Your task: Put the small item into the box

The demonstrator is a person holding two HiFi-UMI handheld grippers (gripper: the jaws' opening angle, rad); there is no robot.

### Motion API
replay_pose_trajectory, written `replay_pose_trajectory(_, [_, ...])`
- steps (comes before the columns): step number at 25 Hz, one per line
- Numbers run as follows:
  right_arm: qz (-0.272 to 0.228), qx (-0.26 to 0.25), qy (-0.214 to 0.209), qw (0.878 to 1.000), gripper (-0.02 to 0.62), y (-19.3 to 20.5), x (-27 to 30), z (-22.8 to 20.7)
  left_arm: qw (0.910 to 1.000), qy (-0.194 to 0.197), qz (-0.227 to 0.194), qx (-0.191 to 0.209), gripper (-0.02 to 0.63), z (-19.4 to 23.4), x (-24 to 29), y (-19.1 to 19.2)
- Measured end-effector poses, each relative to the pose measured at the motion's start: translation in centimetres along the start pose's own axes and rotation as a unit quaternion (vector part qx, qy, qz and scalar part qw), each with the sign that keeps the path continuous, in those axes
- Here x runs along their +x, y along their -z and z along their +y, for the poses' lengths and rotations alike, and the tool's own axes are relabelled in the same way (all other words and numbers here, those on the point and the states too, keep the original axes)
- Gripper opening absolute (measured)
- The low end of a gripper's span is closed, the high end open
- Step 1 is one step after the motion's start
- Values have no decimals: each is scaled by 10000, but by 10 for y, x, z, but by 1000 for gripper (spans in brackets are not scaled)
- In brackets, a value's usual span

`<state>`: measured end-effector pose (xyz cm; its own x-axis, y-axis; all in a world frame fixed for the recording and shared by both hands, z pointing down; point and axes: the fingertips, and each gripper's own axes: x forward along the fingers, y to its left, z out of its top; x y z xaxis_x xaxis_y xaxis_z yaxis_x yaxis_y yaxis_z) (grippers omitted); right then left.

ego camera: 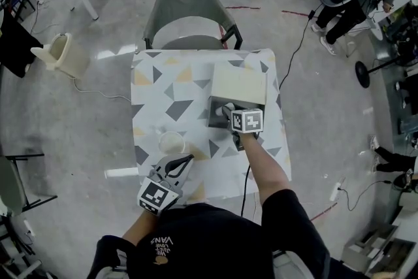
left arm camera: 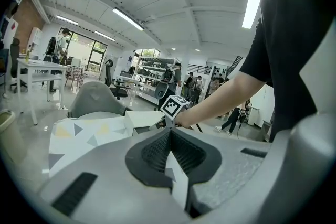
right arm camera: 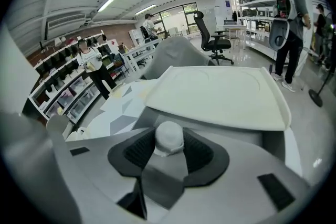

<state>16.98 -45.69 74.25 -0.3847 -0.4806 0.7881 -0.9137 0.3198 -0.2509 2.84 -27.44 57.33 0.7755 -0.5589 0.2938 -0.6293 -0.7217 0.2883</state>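
While the right gripper [ego camera: 226, 110] hangs at the mouth of the box [ego camera: 238, 85], the step in hand is judged to be the release of the small item [right arm camera: 168, 139] into it.

Tool state: the jaws stand wide. The small item, a pale rounded piece, sits between the pads. These flank it closely on either side but do not appear to press on it. Finding: open, with the item loose between the jaws, not yet in the box.

Position: the grey box body lies directly ahead of and below the jaw tips. Its pale lid is raised just beyond them. From the head view, the tips sit over the dark opening rather than over the table [ego camera: 157, 101].

Recommendation: keep the tool level and steady over the opening until the item drops clear. If it clings to one pad, a slight downward tilt should free it. Withdraw straight back toward the person, clear of the lid's edge.

Other tool: the left gripper [left arm camera: 170, 129] hangs well back, near the person's body. Its jaws are together and nothing is between them.
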Motion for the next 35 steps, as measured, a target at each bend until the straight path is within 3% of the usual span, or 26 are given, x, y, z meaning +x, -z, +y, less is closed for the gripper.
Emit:
replay_pose_trajectory(8, [150,205,165,9995,179,4,-2,-26,10000,25,3,-46,6,0,3,3])
replay_pose_trajectory(13, [199,654,230,9974,184,9,-1,-38,10000,31,28,-61,6,0,5,3])
replay_pose_trajectory(17, [483,530,518,9961,173,21,1,-48,10000,30,46,-49,6,1,5,3])
replay_pose_trajectory(28, [-36,580,591,9966,169,11,-17,-46,9999,29,86,67,6,1,3,-1])
replay_pose_trajectory(30, [-211,604,612,9961,153,8,-26,-45,9999,-30,83,121,6,1,1,-3])
replay_pose_trajectory(35, [-897,676,811,9904,9,4,-61,-44,9994,-266,35,234,6,1,-1,-12])
